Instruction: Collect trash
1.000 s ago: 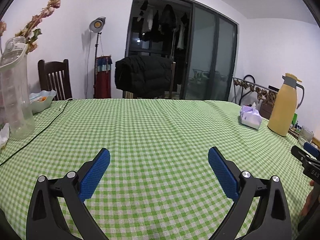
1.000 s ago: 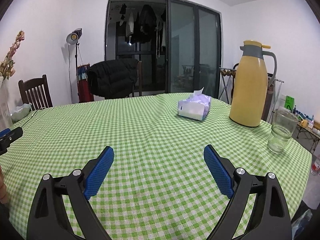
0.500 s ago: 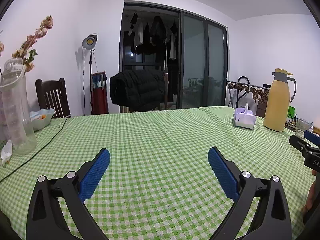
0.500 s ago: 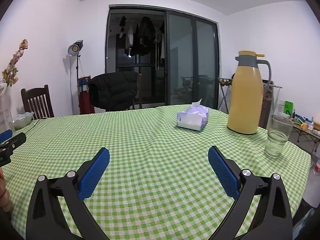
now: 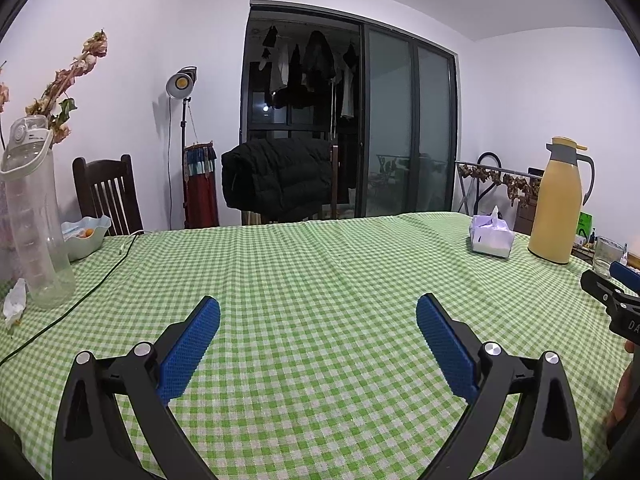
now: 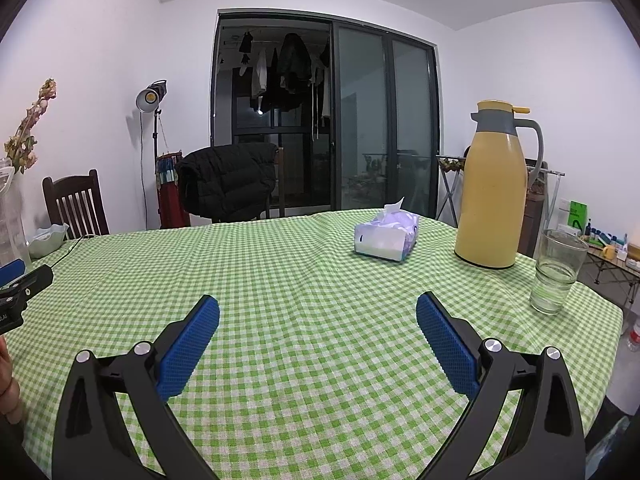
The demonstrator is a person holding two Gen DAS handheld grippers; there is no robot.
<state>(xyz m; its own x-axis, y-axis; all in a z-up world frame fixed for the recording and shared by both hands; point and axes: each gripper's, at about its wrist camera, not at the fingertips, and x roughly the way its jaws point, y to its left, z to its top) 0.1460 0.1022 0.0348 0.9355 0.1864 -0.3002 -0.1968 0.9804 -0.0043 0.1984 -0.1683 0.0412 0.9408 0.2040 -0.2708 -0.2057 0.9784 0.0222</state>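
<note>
While both tools hover over the green checked tablecloth (image 5: pixel 320 264), the left gripper (image 5: pixel 318 312) has its blue pads spread wide with nothing between them. Right gripper (image 6: pixel 318 312) likewise wide apart and empty; its jaws have just been opening, only bare cloth between them. Trash: a crumpled white tissue (image 5: pixel 15 300) lies on the cloth at the far left edge of the left view, just beside the base of a clear plastic water bottle (image 5: pixel 34 220). A black cable (image 5: pixel 92 288) runs across the cloth near the bottle. Pale blue bowl (image 5: pixel 86 234) sits behind the bottle, by a dark wooden chair (image 5: pixel 106 192). On the right side: tissue pack (image 6: pixel 386 236), yellow thermos jug (image 6: pixel 494 188), drinking glass (image 6: pixel 558 270) with some water near the table edge. Black jacket (image 6: pixel 226 184) draped over a far chair.
</note>
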